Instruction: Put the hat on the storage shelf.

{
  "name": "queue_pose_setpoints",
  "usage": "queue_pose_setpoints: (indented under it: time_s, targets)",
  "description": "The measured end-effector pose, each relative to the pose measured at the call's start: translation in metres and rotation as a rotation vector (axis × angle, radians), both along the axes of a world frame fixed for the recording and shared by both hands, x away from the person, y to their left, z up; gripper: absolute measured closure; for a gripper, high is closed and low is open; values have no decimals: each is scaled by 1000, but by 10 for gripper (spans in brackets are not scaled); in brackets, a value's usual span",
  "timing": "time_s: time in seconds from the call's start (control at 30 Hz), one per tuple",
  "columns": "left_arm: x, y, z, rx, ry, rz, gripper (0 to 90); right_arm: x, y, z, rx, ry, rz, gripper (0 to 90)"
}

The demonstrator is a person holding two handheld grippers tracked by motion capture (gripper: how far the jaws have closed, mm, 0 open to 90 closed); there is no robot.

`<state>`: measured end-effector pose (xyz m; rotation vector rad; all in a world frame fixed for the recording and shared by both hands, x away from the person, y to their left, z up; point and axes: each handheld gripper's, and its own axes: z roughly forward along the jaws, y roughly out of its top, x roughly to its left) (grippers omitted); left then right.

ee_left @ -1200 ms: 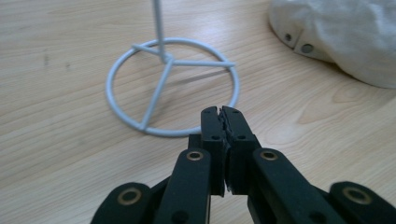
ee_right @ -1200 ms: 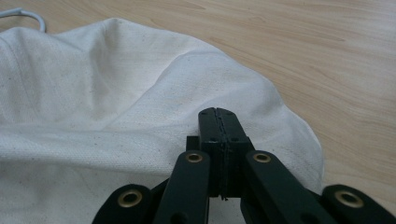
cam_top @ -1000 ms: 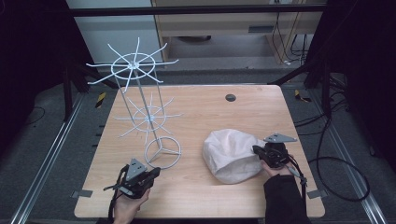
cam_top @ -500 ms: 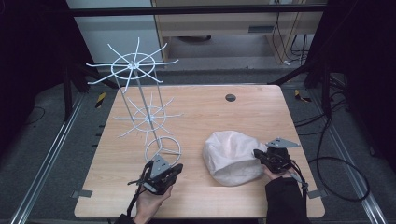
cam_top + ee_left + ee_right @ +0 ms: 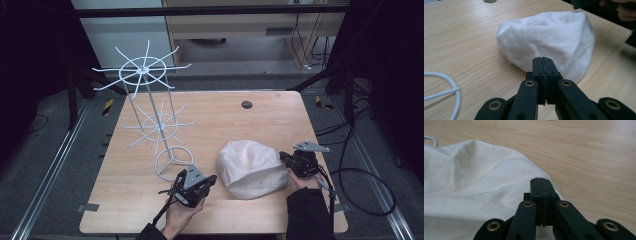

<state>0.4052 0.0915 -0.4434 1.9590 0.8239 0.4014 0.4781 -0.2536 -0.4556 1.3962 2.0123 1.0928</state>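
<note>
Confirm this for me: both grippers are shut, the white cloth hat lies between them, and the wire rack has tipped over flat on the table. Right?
Not quite. The wire rack stands upright on its ring base, as the high view shows. The rest holds: the left gripper and right gripper are shut, with the white cloth hat lying between them on the table.

**Legible markings: none**

I find no text, label, brand, number or sign that can be read in any of my views. Nothing is printed on the white cloth bundle (image 5: 250,169) ahead of my left gripper (image 5: 211,178), on its black links, or on the bare wooden table (image 5: 260,120) around it. Surfaces farther off are too small or too dark to tell.
</note>
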Motion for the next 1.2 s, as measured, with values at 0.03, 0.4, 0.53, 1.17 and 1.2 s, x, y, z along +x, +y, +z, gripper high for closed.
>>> queue_pose_setpoints:
  time_s: [0.03,0.4,0.53,1.17,1.2]
  targets:
    - [-1,-4,0,2,-2,-7,897,1,-1,-2,-8,2,1,900]
    - [-9,-41,-8,54,-15,-85,896,2,-6,-6,-1,23,-13,900]
    - [-11,-48,-13,75,-16,-96,893,1,-4,-7,-19,23,-7,900]
    - [27,-46,-25,88,17,16,896,-22,-3,-10,-41,39,12,900]
    - [30,-45,-26,85,22,22,896,-24,-3,-10,-37,40,16,900]
